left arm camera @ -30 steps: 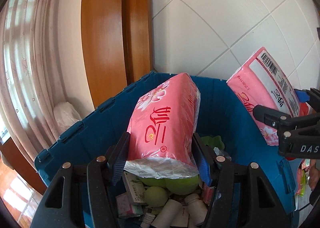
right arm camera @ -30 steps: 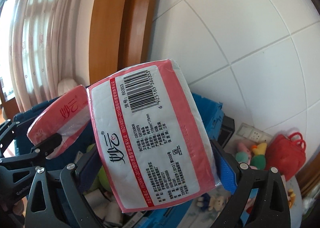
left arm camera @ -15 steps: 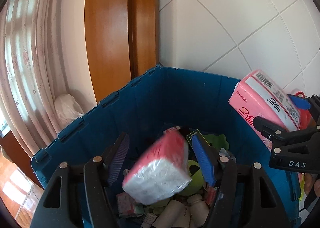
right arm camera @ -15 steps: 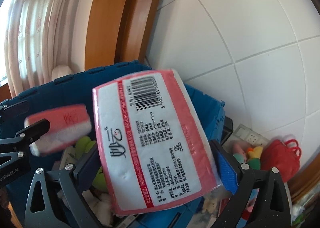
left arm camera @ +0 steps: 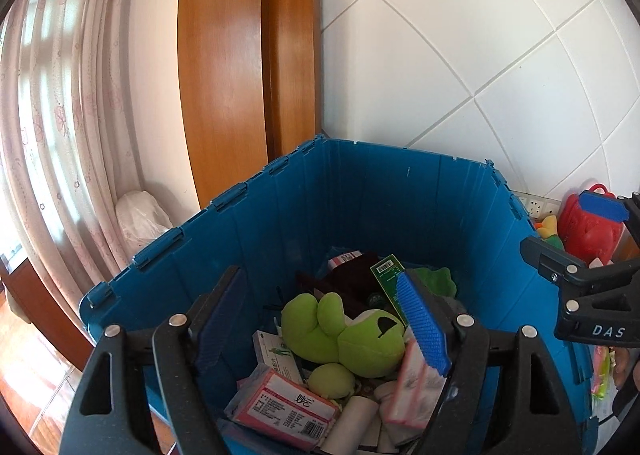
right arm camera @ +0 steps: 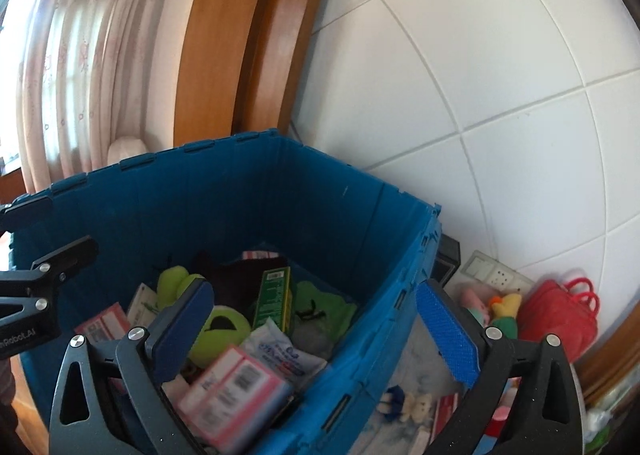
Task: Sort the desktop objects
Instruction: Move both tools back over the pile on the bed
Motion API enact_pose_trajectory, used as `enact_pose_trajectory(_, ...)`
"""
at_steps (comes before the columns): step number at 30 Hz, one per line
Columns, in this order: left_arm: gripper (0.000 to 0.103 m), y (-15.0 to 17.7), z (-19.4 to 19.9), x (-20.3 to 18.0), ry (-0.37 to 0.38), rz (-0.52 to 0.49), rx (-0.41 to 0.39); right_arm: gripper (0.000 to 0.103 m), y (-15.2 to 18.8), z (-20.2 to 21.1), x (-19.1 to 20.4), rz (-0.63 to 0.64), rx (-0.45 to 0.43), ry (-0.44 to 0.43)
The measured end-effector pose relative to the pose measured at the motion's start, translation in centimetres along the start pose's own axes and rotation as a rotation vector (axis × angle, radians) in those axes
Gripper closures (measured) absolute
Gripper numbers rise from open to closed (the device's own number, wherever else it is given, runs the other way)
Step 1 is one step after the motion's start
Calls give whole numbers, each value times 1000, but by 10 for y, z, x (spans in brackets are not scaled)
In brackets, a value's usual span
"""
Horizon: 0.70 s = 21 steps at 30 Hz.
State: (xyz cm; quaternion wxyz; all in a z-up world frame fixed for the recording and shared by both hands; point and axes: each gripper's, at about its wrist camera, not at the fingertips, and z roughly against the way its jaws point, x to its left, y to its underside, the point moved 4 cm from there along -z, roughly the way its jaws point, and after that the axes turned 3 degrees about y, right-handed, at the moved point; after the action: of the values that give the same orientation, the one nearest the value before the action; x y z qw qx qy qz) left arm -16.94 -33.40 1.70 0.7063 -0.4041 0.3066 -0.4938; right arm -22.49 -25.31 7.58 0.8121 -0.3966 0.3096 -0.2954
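Inside the blue bin (left arm camera: pixel 400 191) lie two pink tissue packs (left arm camera: pixel 286 409) (right arm camera: pixel 232 395), light, soft, slippery in their wrap; best taken across the short sides. Both left gripper (left arm camera: pixel 320 331) and right gripper (right arm camera: pixel 316 327) hover over the bin, fingers spread wide, holding nothing.

The left gripper (left arm camera: pixel 322 319) and right gripper (right arm camera: pixel 314 323) share one build: black plastic frames with triangular cut-outs, silver screws, ribbed blue pads (left arm camera: pixel 423 325) (white lettering, partly "DAS", marks the right one's side).
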Motion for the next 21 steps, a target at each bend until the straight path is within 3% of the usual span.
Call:
enact_pose_trajectory(5, 25, 7, 16, -2, 21, 17, -19, 0, 14, 22, -3, -18, -16, 7)
enact_pose_trajectory(12, 25, 13, 50, -18, 62, 38, -98, 0, 45, 64, -16, -35, -62, 94)
enact_pose_trajectory(21, 25, 16, 87, -97, 206, -31, -160, 0, 107, 105, -78, -129, -32, 178)
